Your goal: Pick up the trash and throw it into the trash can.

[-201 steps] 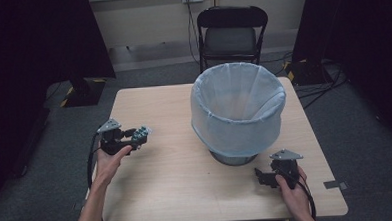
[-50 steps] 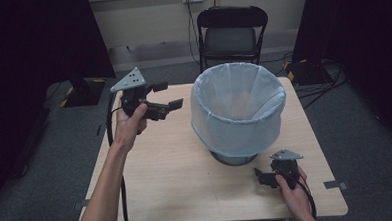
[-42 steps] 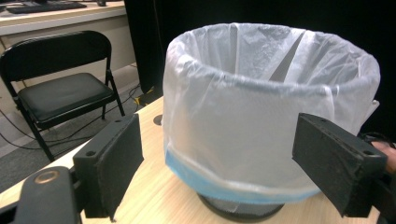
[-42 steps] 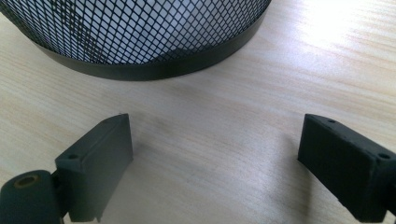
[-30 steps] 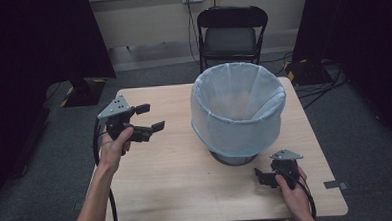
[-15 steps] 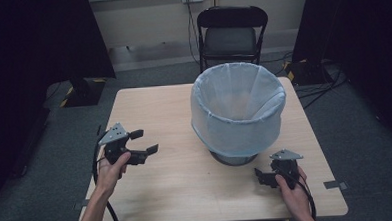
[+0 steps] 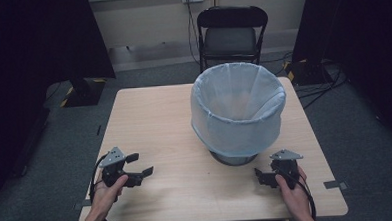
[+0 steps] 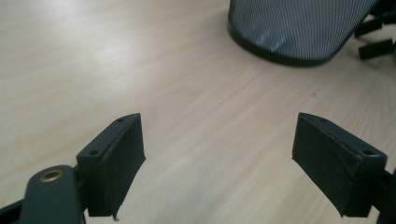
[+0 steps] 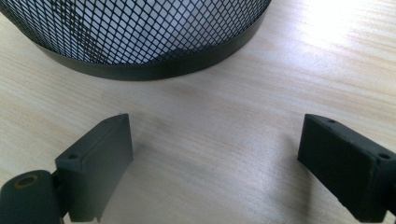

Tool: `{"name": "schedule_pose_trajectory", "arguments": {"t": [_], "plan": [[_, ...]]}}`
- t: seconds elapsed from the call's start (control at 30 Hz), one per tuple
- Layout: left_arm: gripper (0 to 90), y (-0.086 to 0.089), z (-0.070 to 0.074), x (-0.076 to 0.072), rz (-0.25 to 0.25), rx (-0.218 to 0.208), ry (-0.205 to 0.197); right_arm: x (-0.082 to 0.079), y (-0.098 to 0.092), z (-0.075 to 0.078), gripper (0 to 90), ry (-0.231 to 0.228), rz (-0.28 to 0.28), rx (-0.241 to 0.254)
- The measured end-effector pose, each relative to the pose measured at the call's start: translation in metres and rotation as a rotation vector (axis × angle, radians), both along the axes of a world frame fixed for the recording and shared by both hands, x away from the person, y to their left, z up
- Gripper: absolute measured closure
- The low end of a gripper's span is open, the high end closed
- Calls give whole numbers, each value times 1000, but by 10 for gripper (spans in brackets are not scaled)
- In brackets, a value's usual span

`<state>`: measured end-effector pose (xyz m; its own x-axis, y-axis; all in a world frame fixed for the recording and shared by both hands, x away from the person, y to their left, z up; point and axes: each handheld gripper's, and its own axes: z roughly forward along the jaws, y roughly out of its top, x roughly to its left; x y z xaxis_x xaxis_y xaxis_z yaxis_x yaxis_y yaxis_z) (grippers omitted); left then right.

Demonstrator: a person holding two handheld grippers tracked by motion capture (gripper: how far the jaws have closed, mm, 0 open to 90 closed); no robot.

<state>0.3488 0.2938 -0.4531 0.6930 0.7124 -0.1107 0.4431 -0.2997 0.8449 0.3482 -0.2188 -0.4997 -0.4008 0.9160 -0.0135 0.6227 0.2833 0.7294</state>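
The liner (image 7: 237, 116) hides most of the mesh bin (image 9: 140, 37), perhaps metal.

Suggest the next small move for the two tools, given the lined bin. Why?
Probably none beyond resting. The bin already wears its liner folded over the rim, and the left tool and right tool, both open and holding nothing, sit low at the table's near edge.

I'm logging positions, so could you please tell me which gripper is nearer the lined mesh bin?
Right. The right gripper sits just beside the mesh bin base; the left gripper lies farther off.
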Motion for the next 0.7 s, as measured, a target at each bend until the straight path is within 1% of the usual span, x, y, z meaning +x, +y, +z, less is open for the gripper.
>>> {"name": "schedule_pose_trajectory", "arguments": {"t": [0.1,0.17,0.2,0.23,0.27,0.4,0.47,0.5,0.53,0.57,0.63,0.67,0.7], "plan": [[167,5,-11,-4,18,34,33,0,0,0,92,0,1,0],[167,7,-18,-5,31,37,59,0,0,0,92,0,1,0],[166,9,-22,-4,42,32,85,0,0,0,92,-1,1,0],[166,10,-26,-4,53,41,95,0,0,0,92,-1,1,0],[168,11,-29,-3,66,63,101,0,0,0,92,-1,1,0],[181,11,-37,-3,86,98,116,0,0,0,92,0,1,0],[181,10,-42,-3,87,120,135,0,0,0,92,0,1,0],[177,10,-43,-3,88,128,131,0,0,0,92,0,1,0],[170,10,-44,-4,93,149,117,0,0,0,92,0,1,0],[169,10,-44,-4,97,150,115,0,0,0,92,0,1,0],[163,9,-46,-4,90,166,92,0,0,0,92,0,1,0],[160,9,-47,-4,91,191,72,0,0,0,92,0,1,0],[154,8,-47,-3,94,210,66,0,0,0,92,0,1,0]]}}
